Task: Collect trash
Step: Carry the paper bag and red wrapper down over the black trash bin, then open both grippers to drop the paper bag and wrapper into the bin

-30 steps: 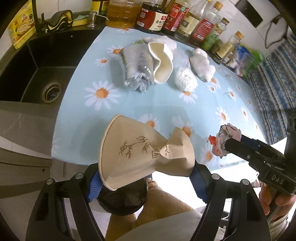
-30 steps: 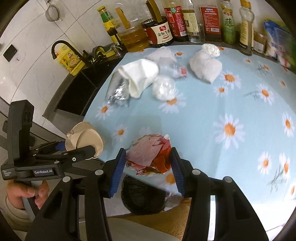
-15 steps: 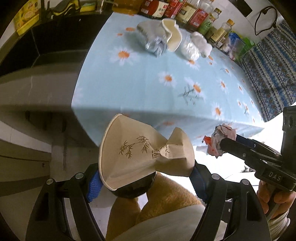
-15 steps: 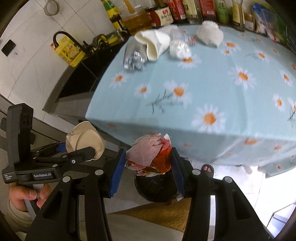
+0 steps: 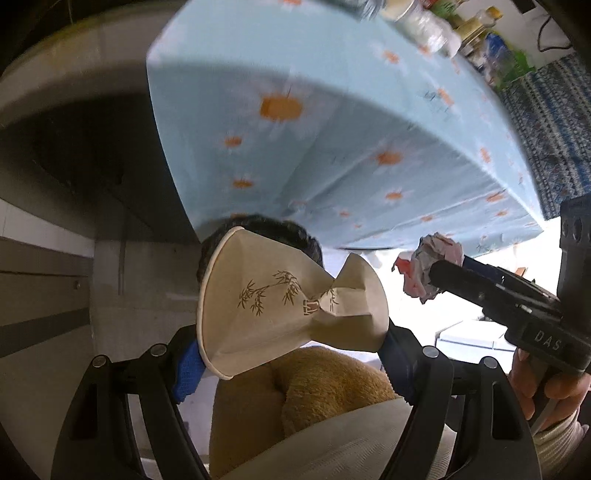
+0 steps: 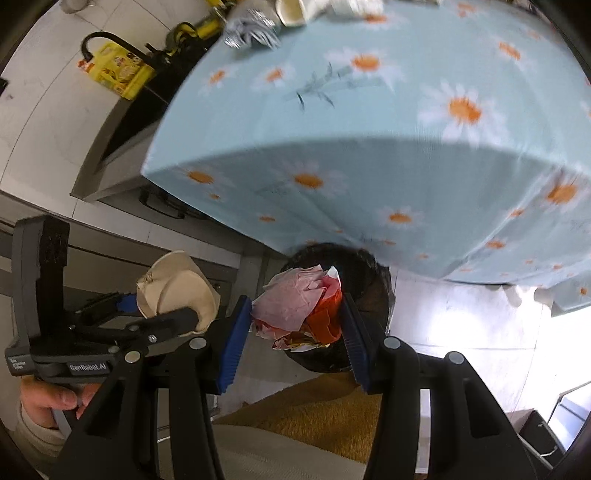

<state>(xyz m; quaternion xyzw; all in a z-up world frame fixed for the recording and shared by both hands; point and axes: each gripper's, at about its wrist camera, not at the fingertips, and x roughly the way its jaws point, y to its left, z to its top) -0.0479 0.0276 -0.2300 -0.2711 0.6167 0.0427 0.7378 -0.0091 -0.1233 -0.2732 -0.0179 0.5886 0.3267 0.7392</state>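
My left gripper (image 5: 291,354) is shut on a crushed beige paper cup (image 5: 280,302) printed with bamboo, pinched across its length; the cup (image 6: 177,288) shows again at the left of the right wrist view. My right gripper (image 6: 295,325) is shut on a crumpled wad of pink and red paper (image 6: 299,306), the wad (image 5: 432,269) also showing at the right of the left wrist view. A black-lined trash bin (image 6: 369,273) sits on the floor right behind the wad, under the table's edge. Its dark rim (image 5: 295,229) peeks out behind the cup.
The table's daisy-print blue cloth (image 6: 369,129) hangs down close in front of both grippers. More trash, a white cup (image 6: 291,11) and a silvery bag (image 6: 251,29), lies at its far side. A dark sink counter (image 6: 122,122) stands left. The person's tan trouser leg (image 5: 325,387) is below.
Both grippers have dropped from over the tabletop to below its front edge, still holding the cup and the paper wad. The bin has come into fuller view behind them.
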